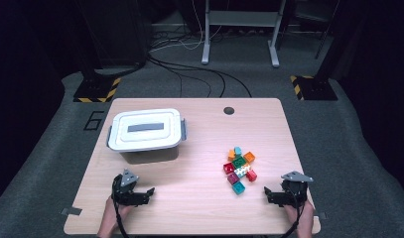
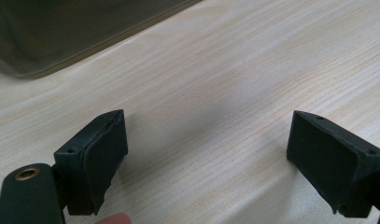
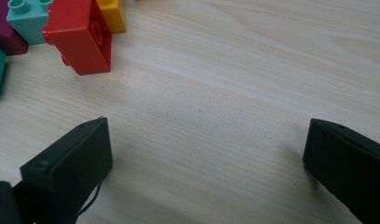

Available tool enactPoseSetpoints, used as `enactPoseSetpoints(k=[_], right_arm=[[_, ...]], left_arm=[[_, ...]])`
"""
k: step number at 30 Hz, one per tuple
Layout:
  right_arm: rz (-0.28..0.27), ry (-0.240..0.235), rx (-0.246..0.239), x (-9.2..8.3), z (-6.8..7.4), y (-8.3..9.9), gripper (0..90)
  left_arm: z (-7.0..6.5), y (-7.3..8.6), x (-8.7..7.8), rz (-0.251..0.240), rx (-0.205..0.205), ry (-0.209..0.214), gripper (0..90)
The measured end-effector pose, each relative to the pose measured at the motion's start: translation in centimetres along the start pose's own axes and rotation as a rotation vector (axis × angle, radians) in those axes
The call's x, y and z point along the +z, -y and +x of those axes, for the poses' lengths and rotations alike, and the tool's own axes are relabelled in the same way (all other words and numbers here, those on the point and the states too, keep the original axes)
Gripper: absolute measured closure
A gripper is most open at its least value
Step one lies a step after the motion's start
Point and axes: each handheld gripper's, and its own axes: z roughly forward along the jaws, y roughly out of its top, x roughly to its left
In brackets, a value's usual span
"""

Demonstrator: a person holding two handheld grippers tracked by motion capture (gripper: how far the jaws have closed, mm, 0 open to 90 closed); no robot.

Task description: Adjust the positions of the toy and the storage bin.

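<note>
1. We see the bench (image 1: 189,198) spanning the frame's middle.
2. The lidded white box (image 1: 146,130) sits upper left.
3. Coloured bricks (image 1: 239,168) cluster right of centre.
4. Our left gripper (image 1: 149,191), lower left, has empty jaws spread apart.
5. Our right gripper (image 1: 267,192), lower right near the bricks, likewise.

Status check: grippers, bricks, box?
Left gripper and right gripper open, empty. Bricks piled, untouched. Box lid on. Nothing in the way.

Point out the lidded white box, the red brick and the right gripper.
White box (image 1: 146,130): high view, on its lid.
Red brick (image 3: 80,35): right gripper view, on its side face.
Right gripper (image 1: 267,193): high view, between its open jaws.
</note>
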Motion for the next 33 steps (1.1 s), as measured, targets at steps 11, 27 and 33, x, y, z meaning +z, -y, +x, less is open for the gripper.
enactPoseSetpoints(k=[11, 27, 33], right_arm=[[0.000, 0.000, 0.000, 0.00, 0.00, 0.00, 0.3], [0.000, 0.001, 0.001, 0.00, 0.00, -0.01, 0.3], [0.000, 0.001, 0.001, 0.00, 0.00, -0.01, 0.3]], left_arm=[[-0.09, 0.04, -0.06, 0.000, 0.000, -0.001, 12.3], [-0.15, -0.02, 0.09, 0.016, -0.004, -0.017, 3.3], [-0.11, -0.04, 0.06, 0.014, -0.014, -0.016, 0.3]])
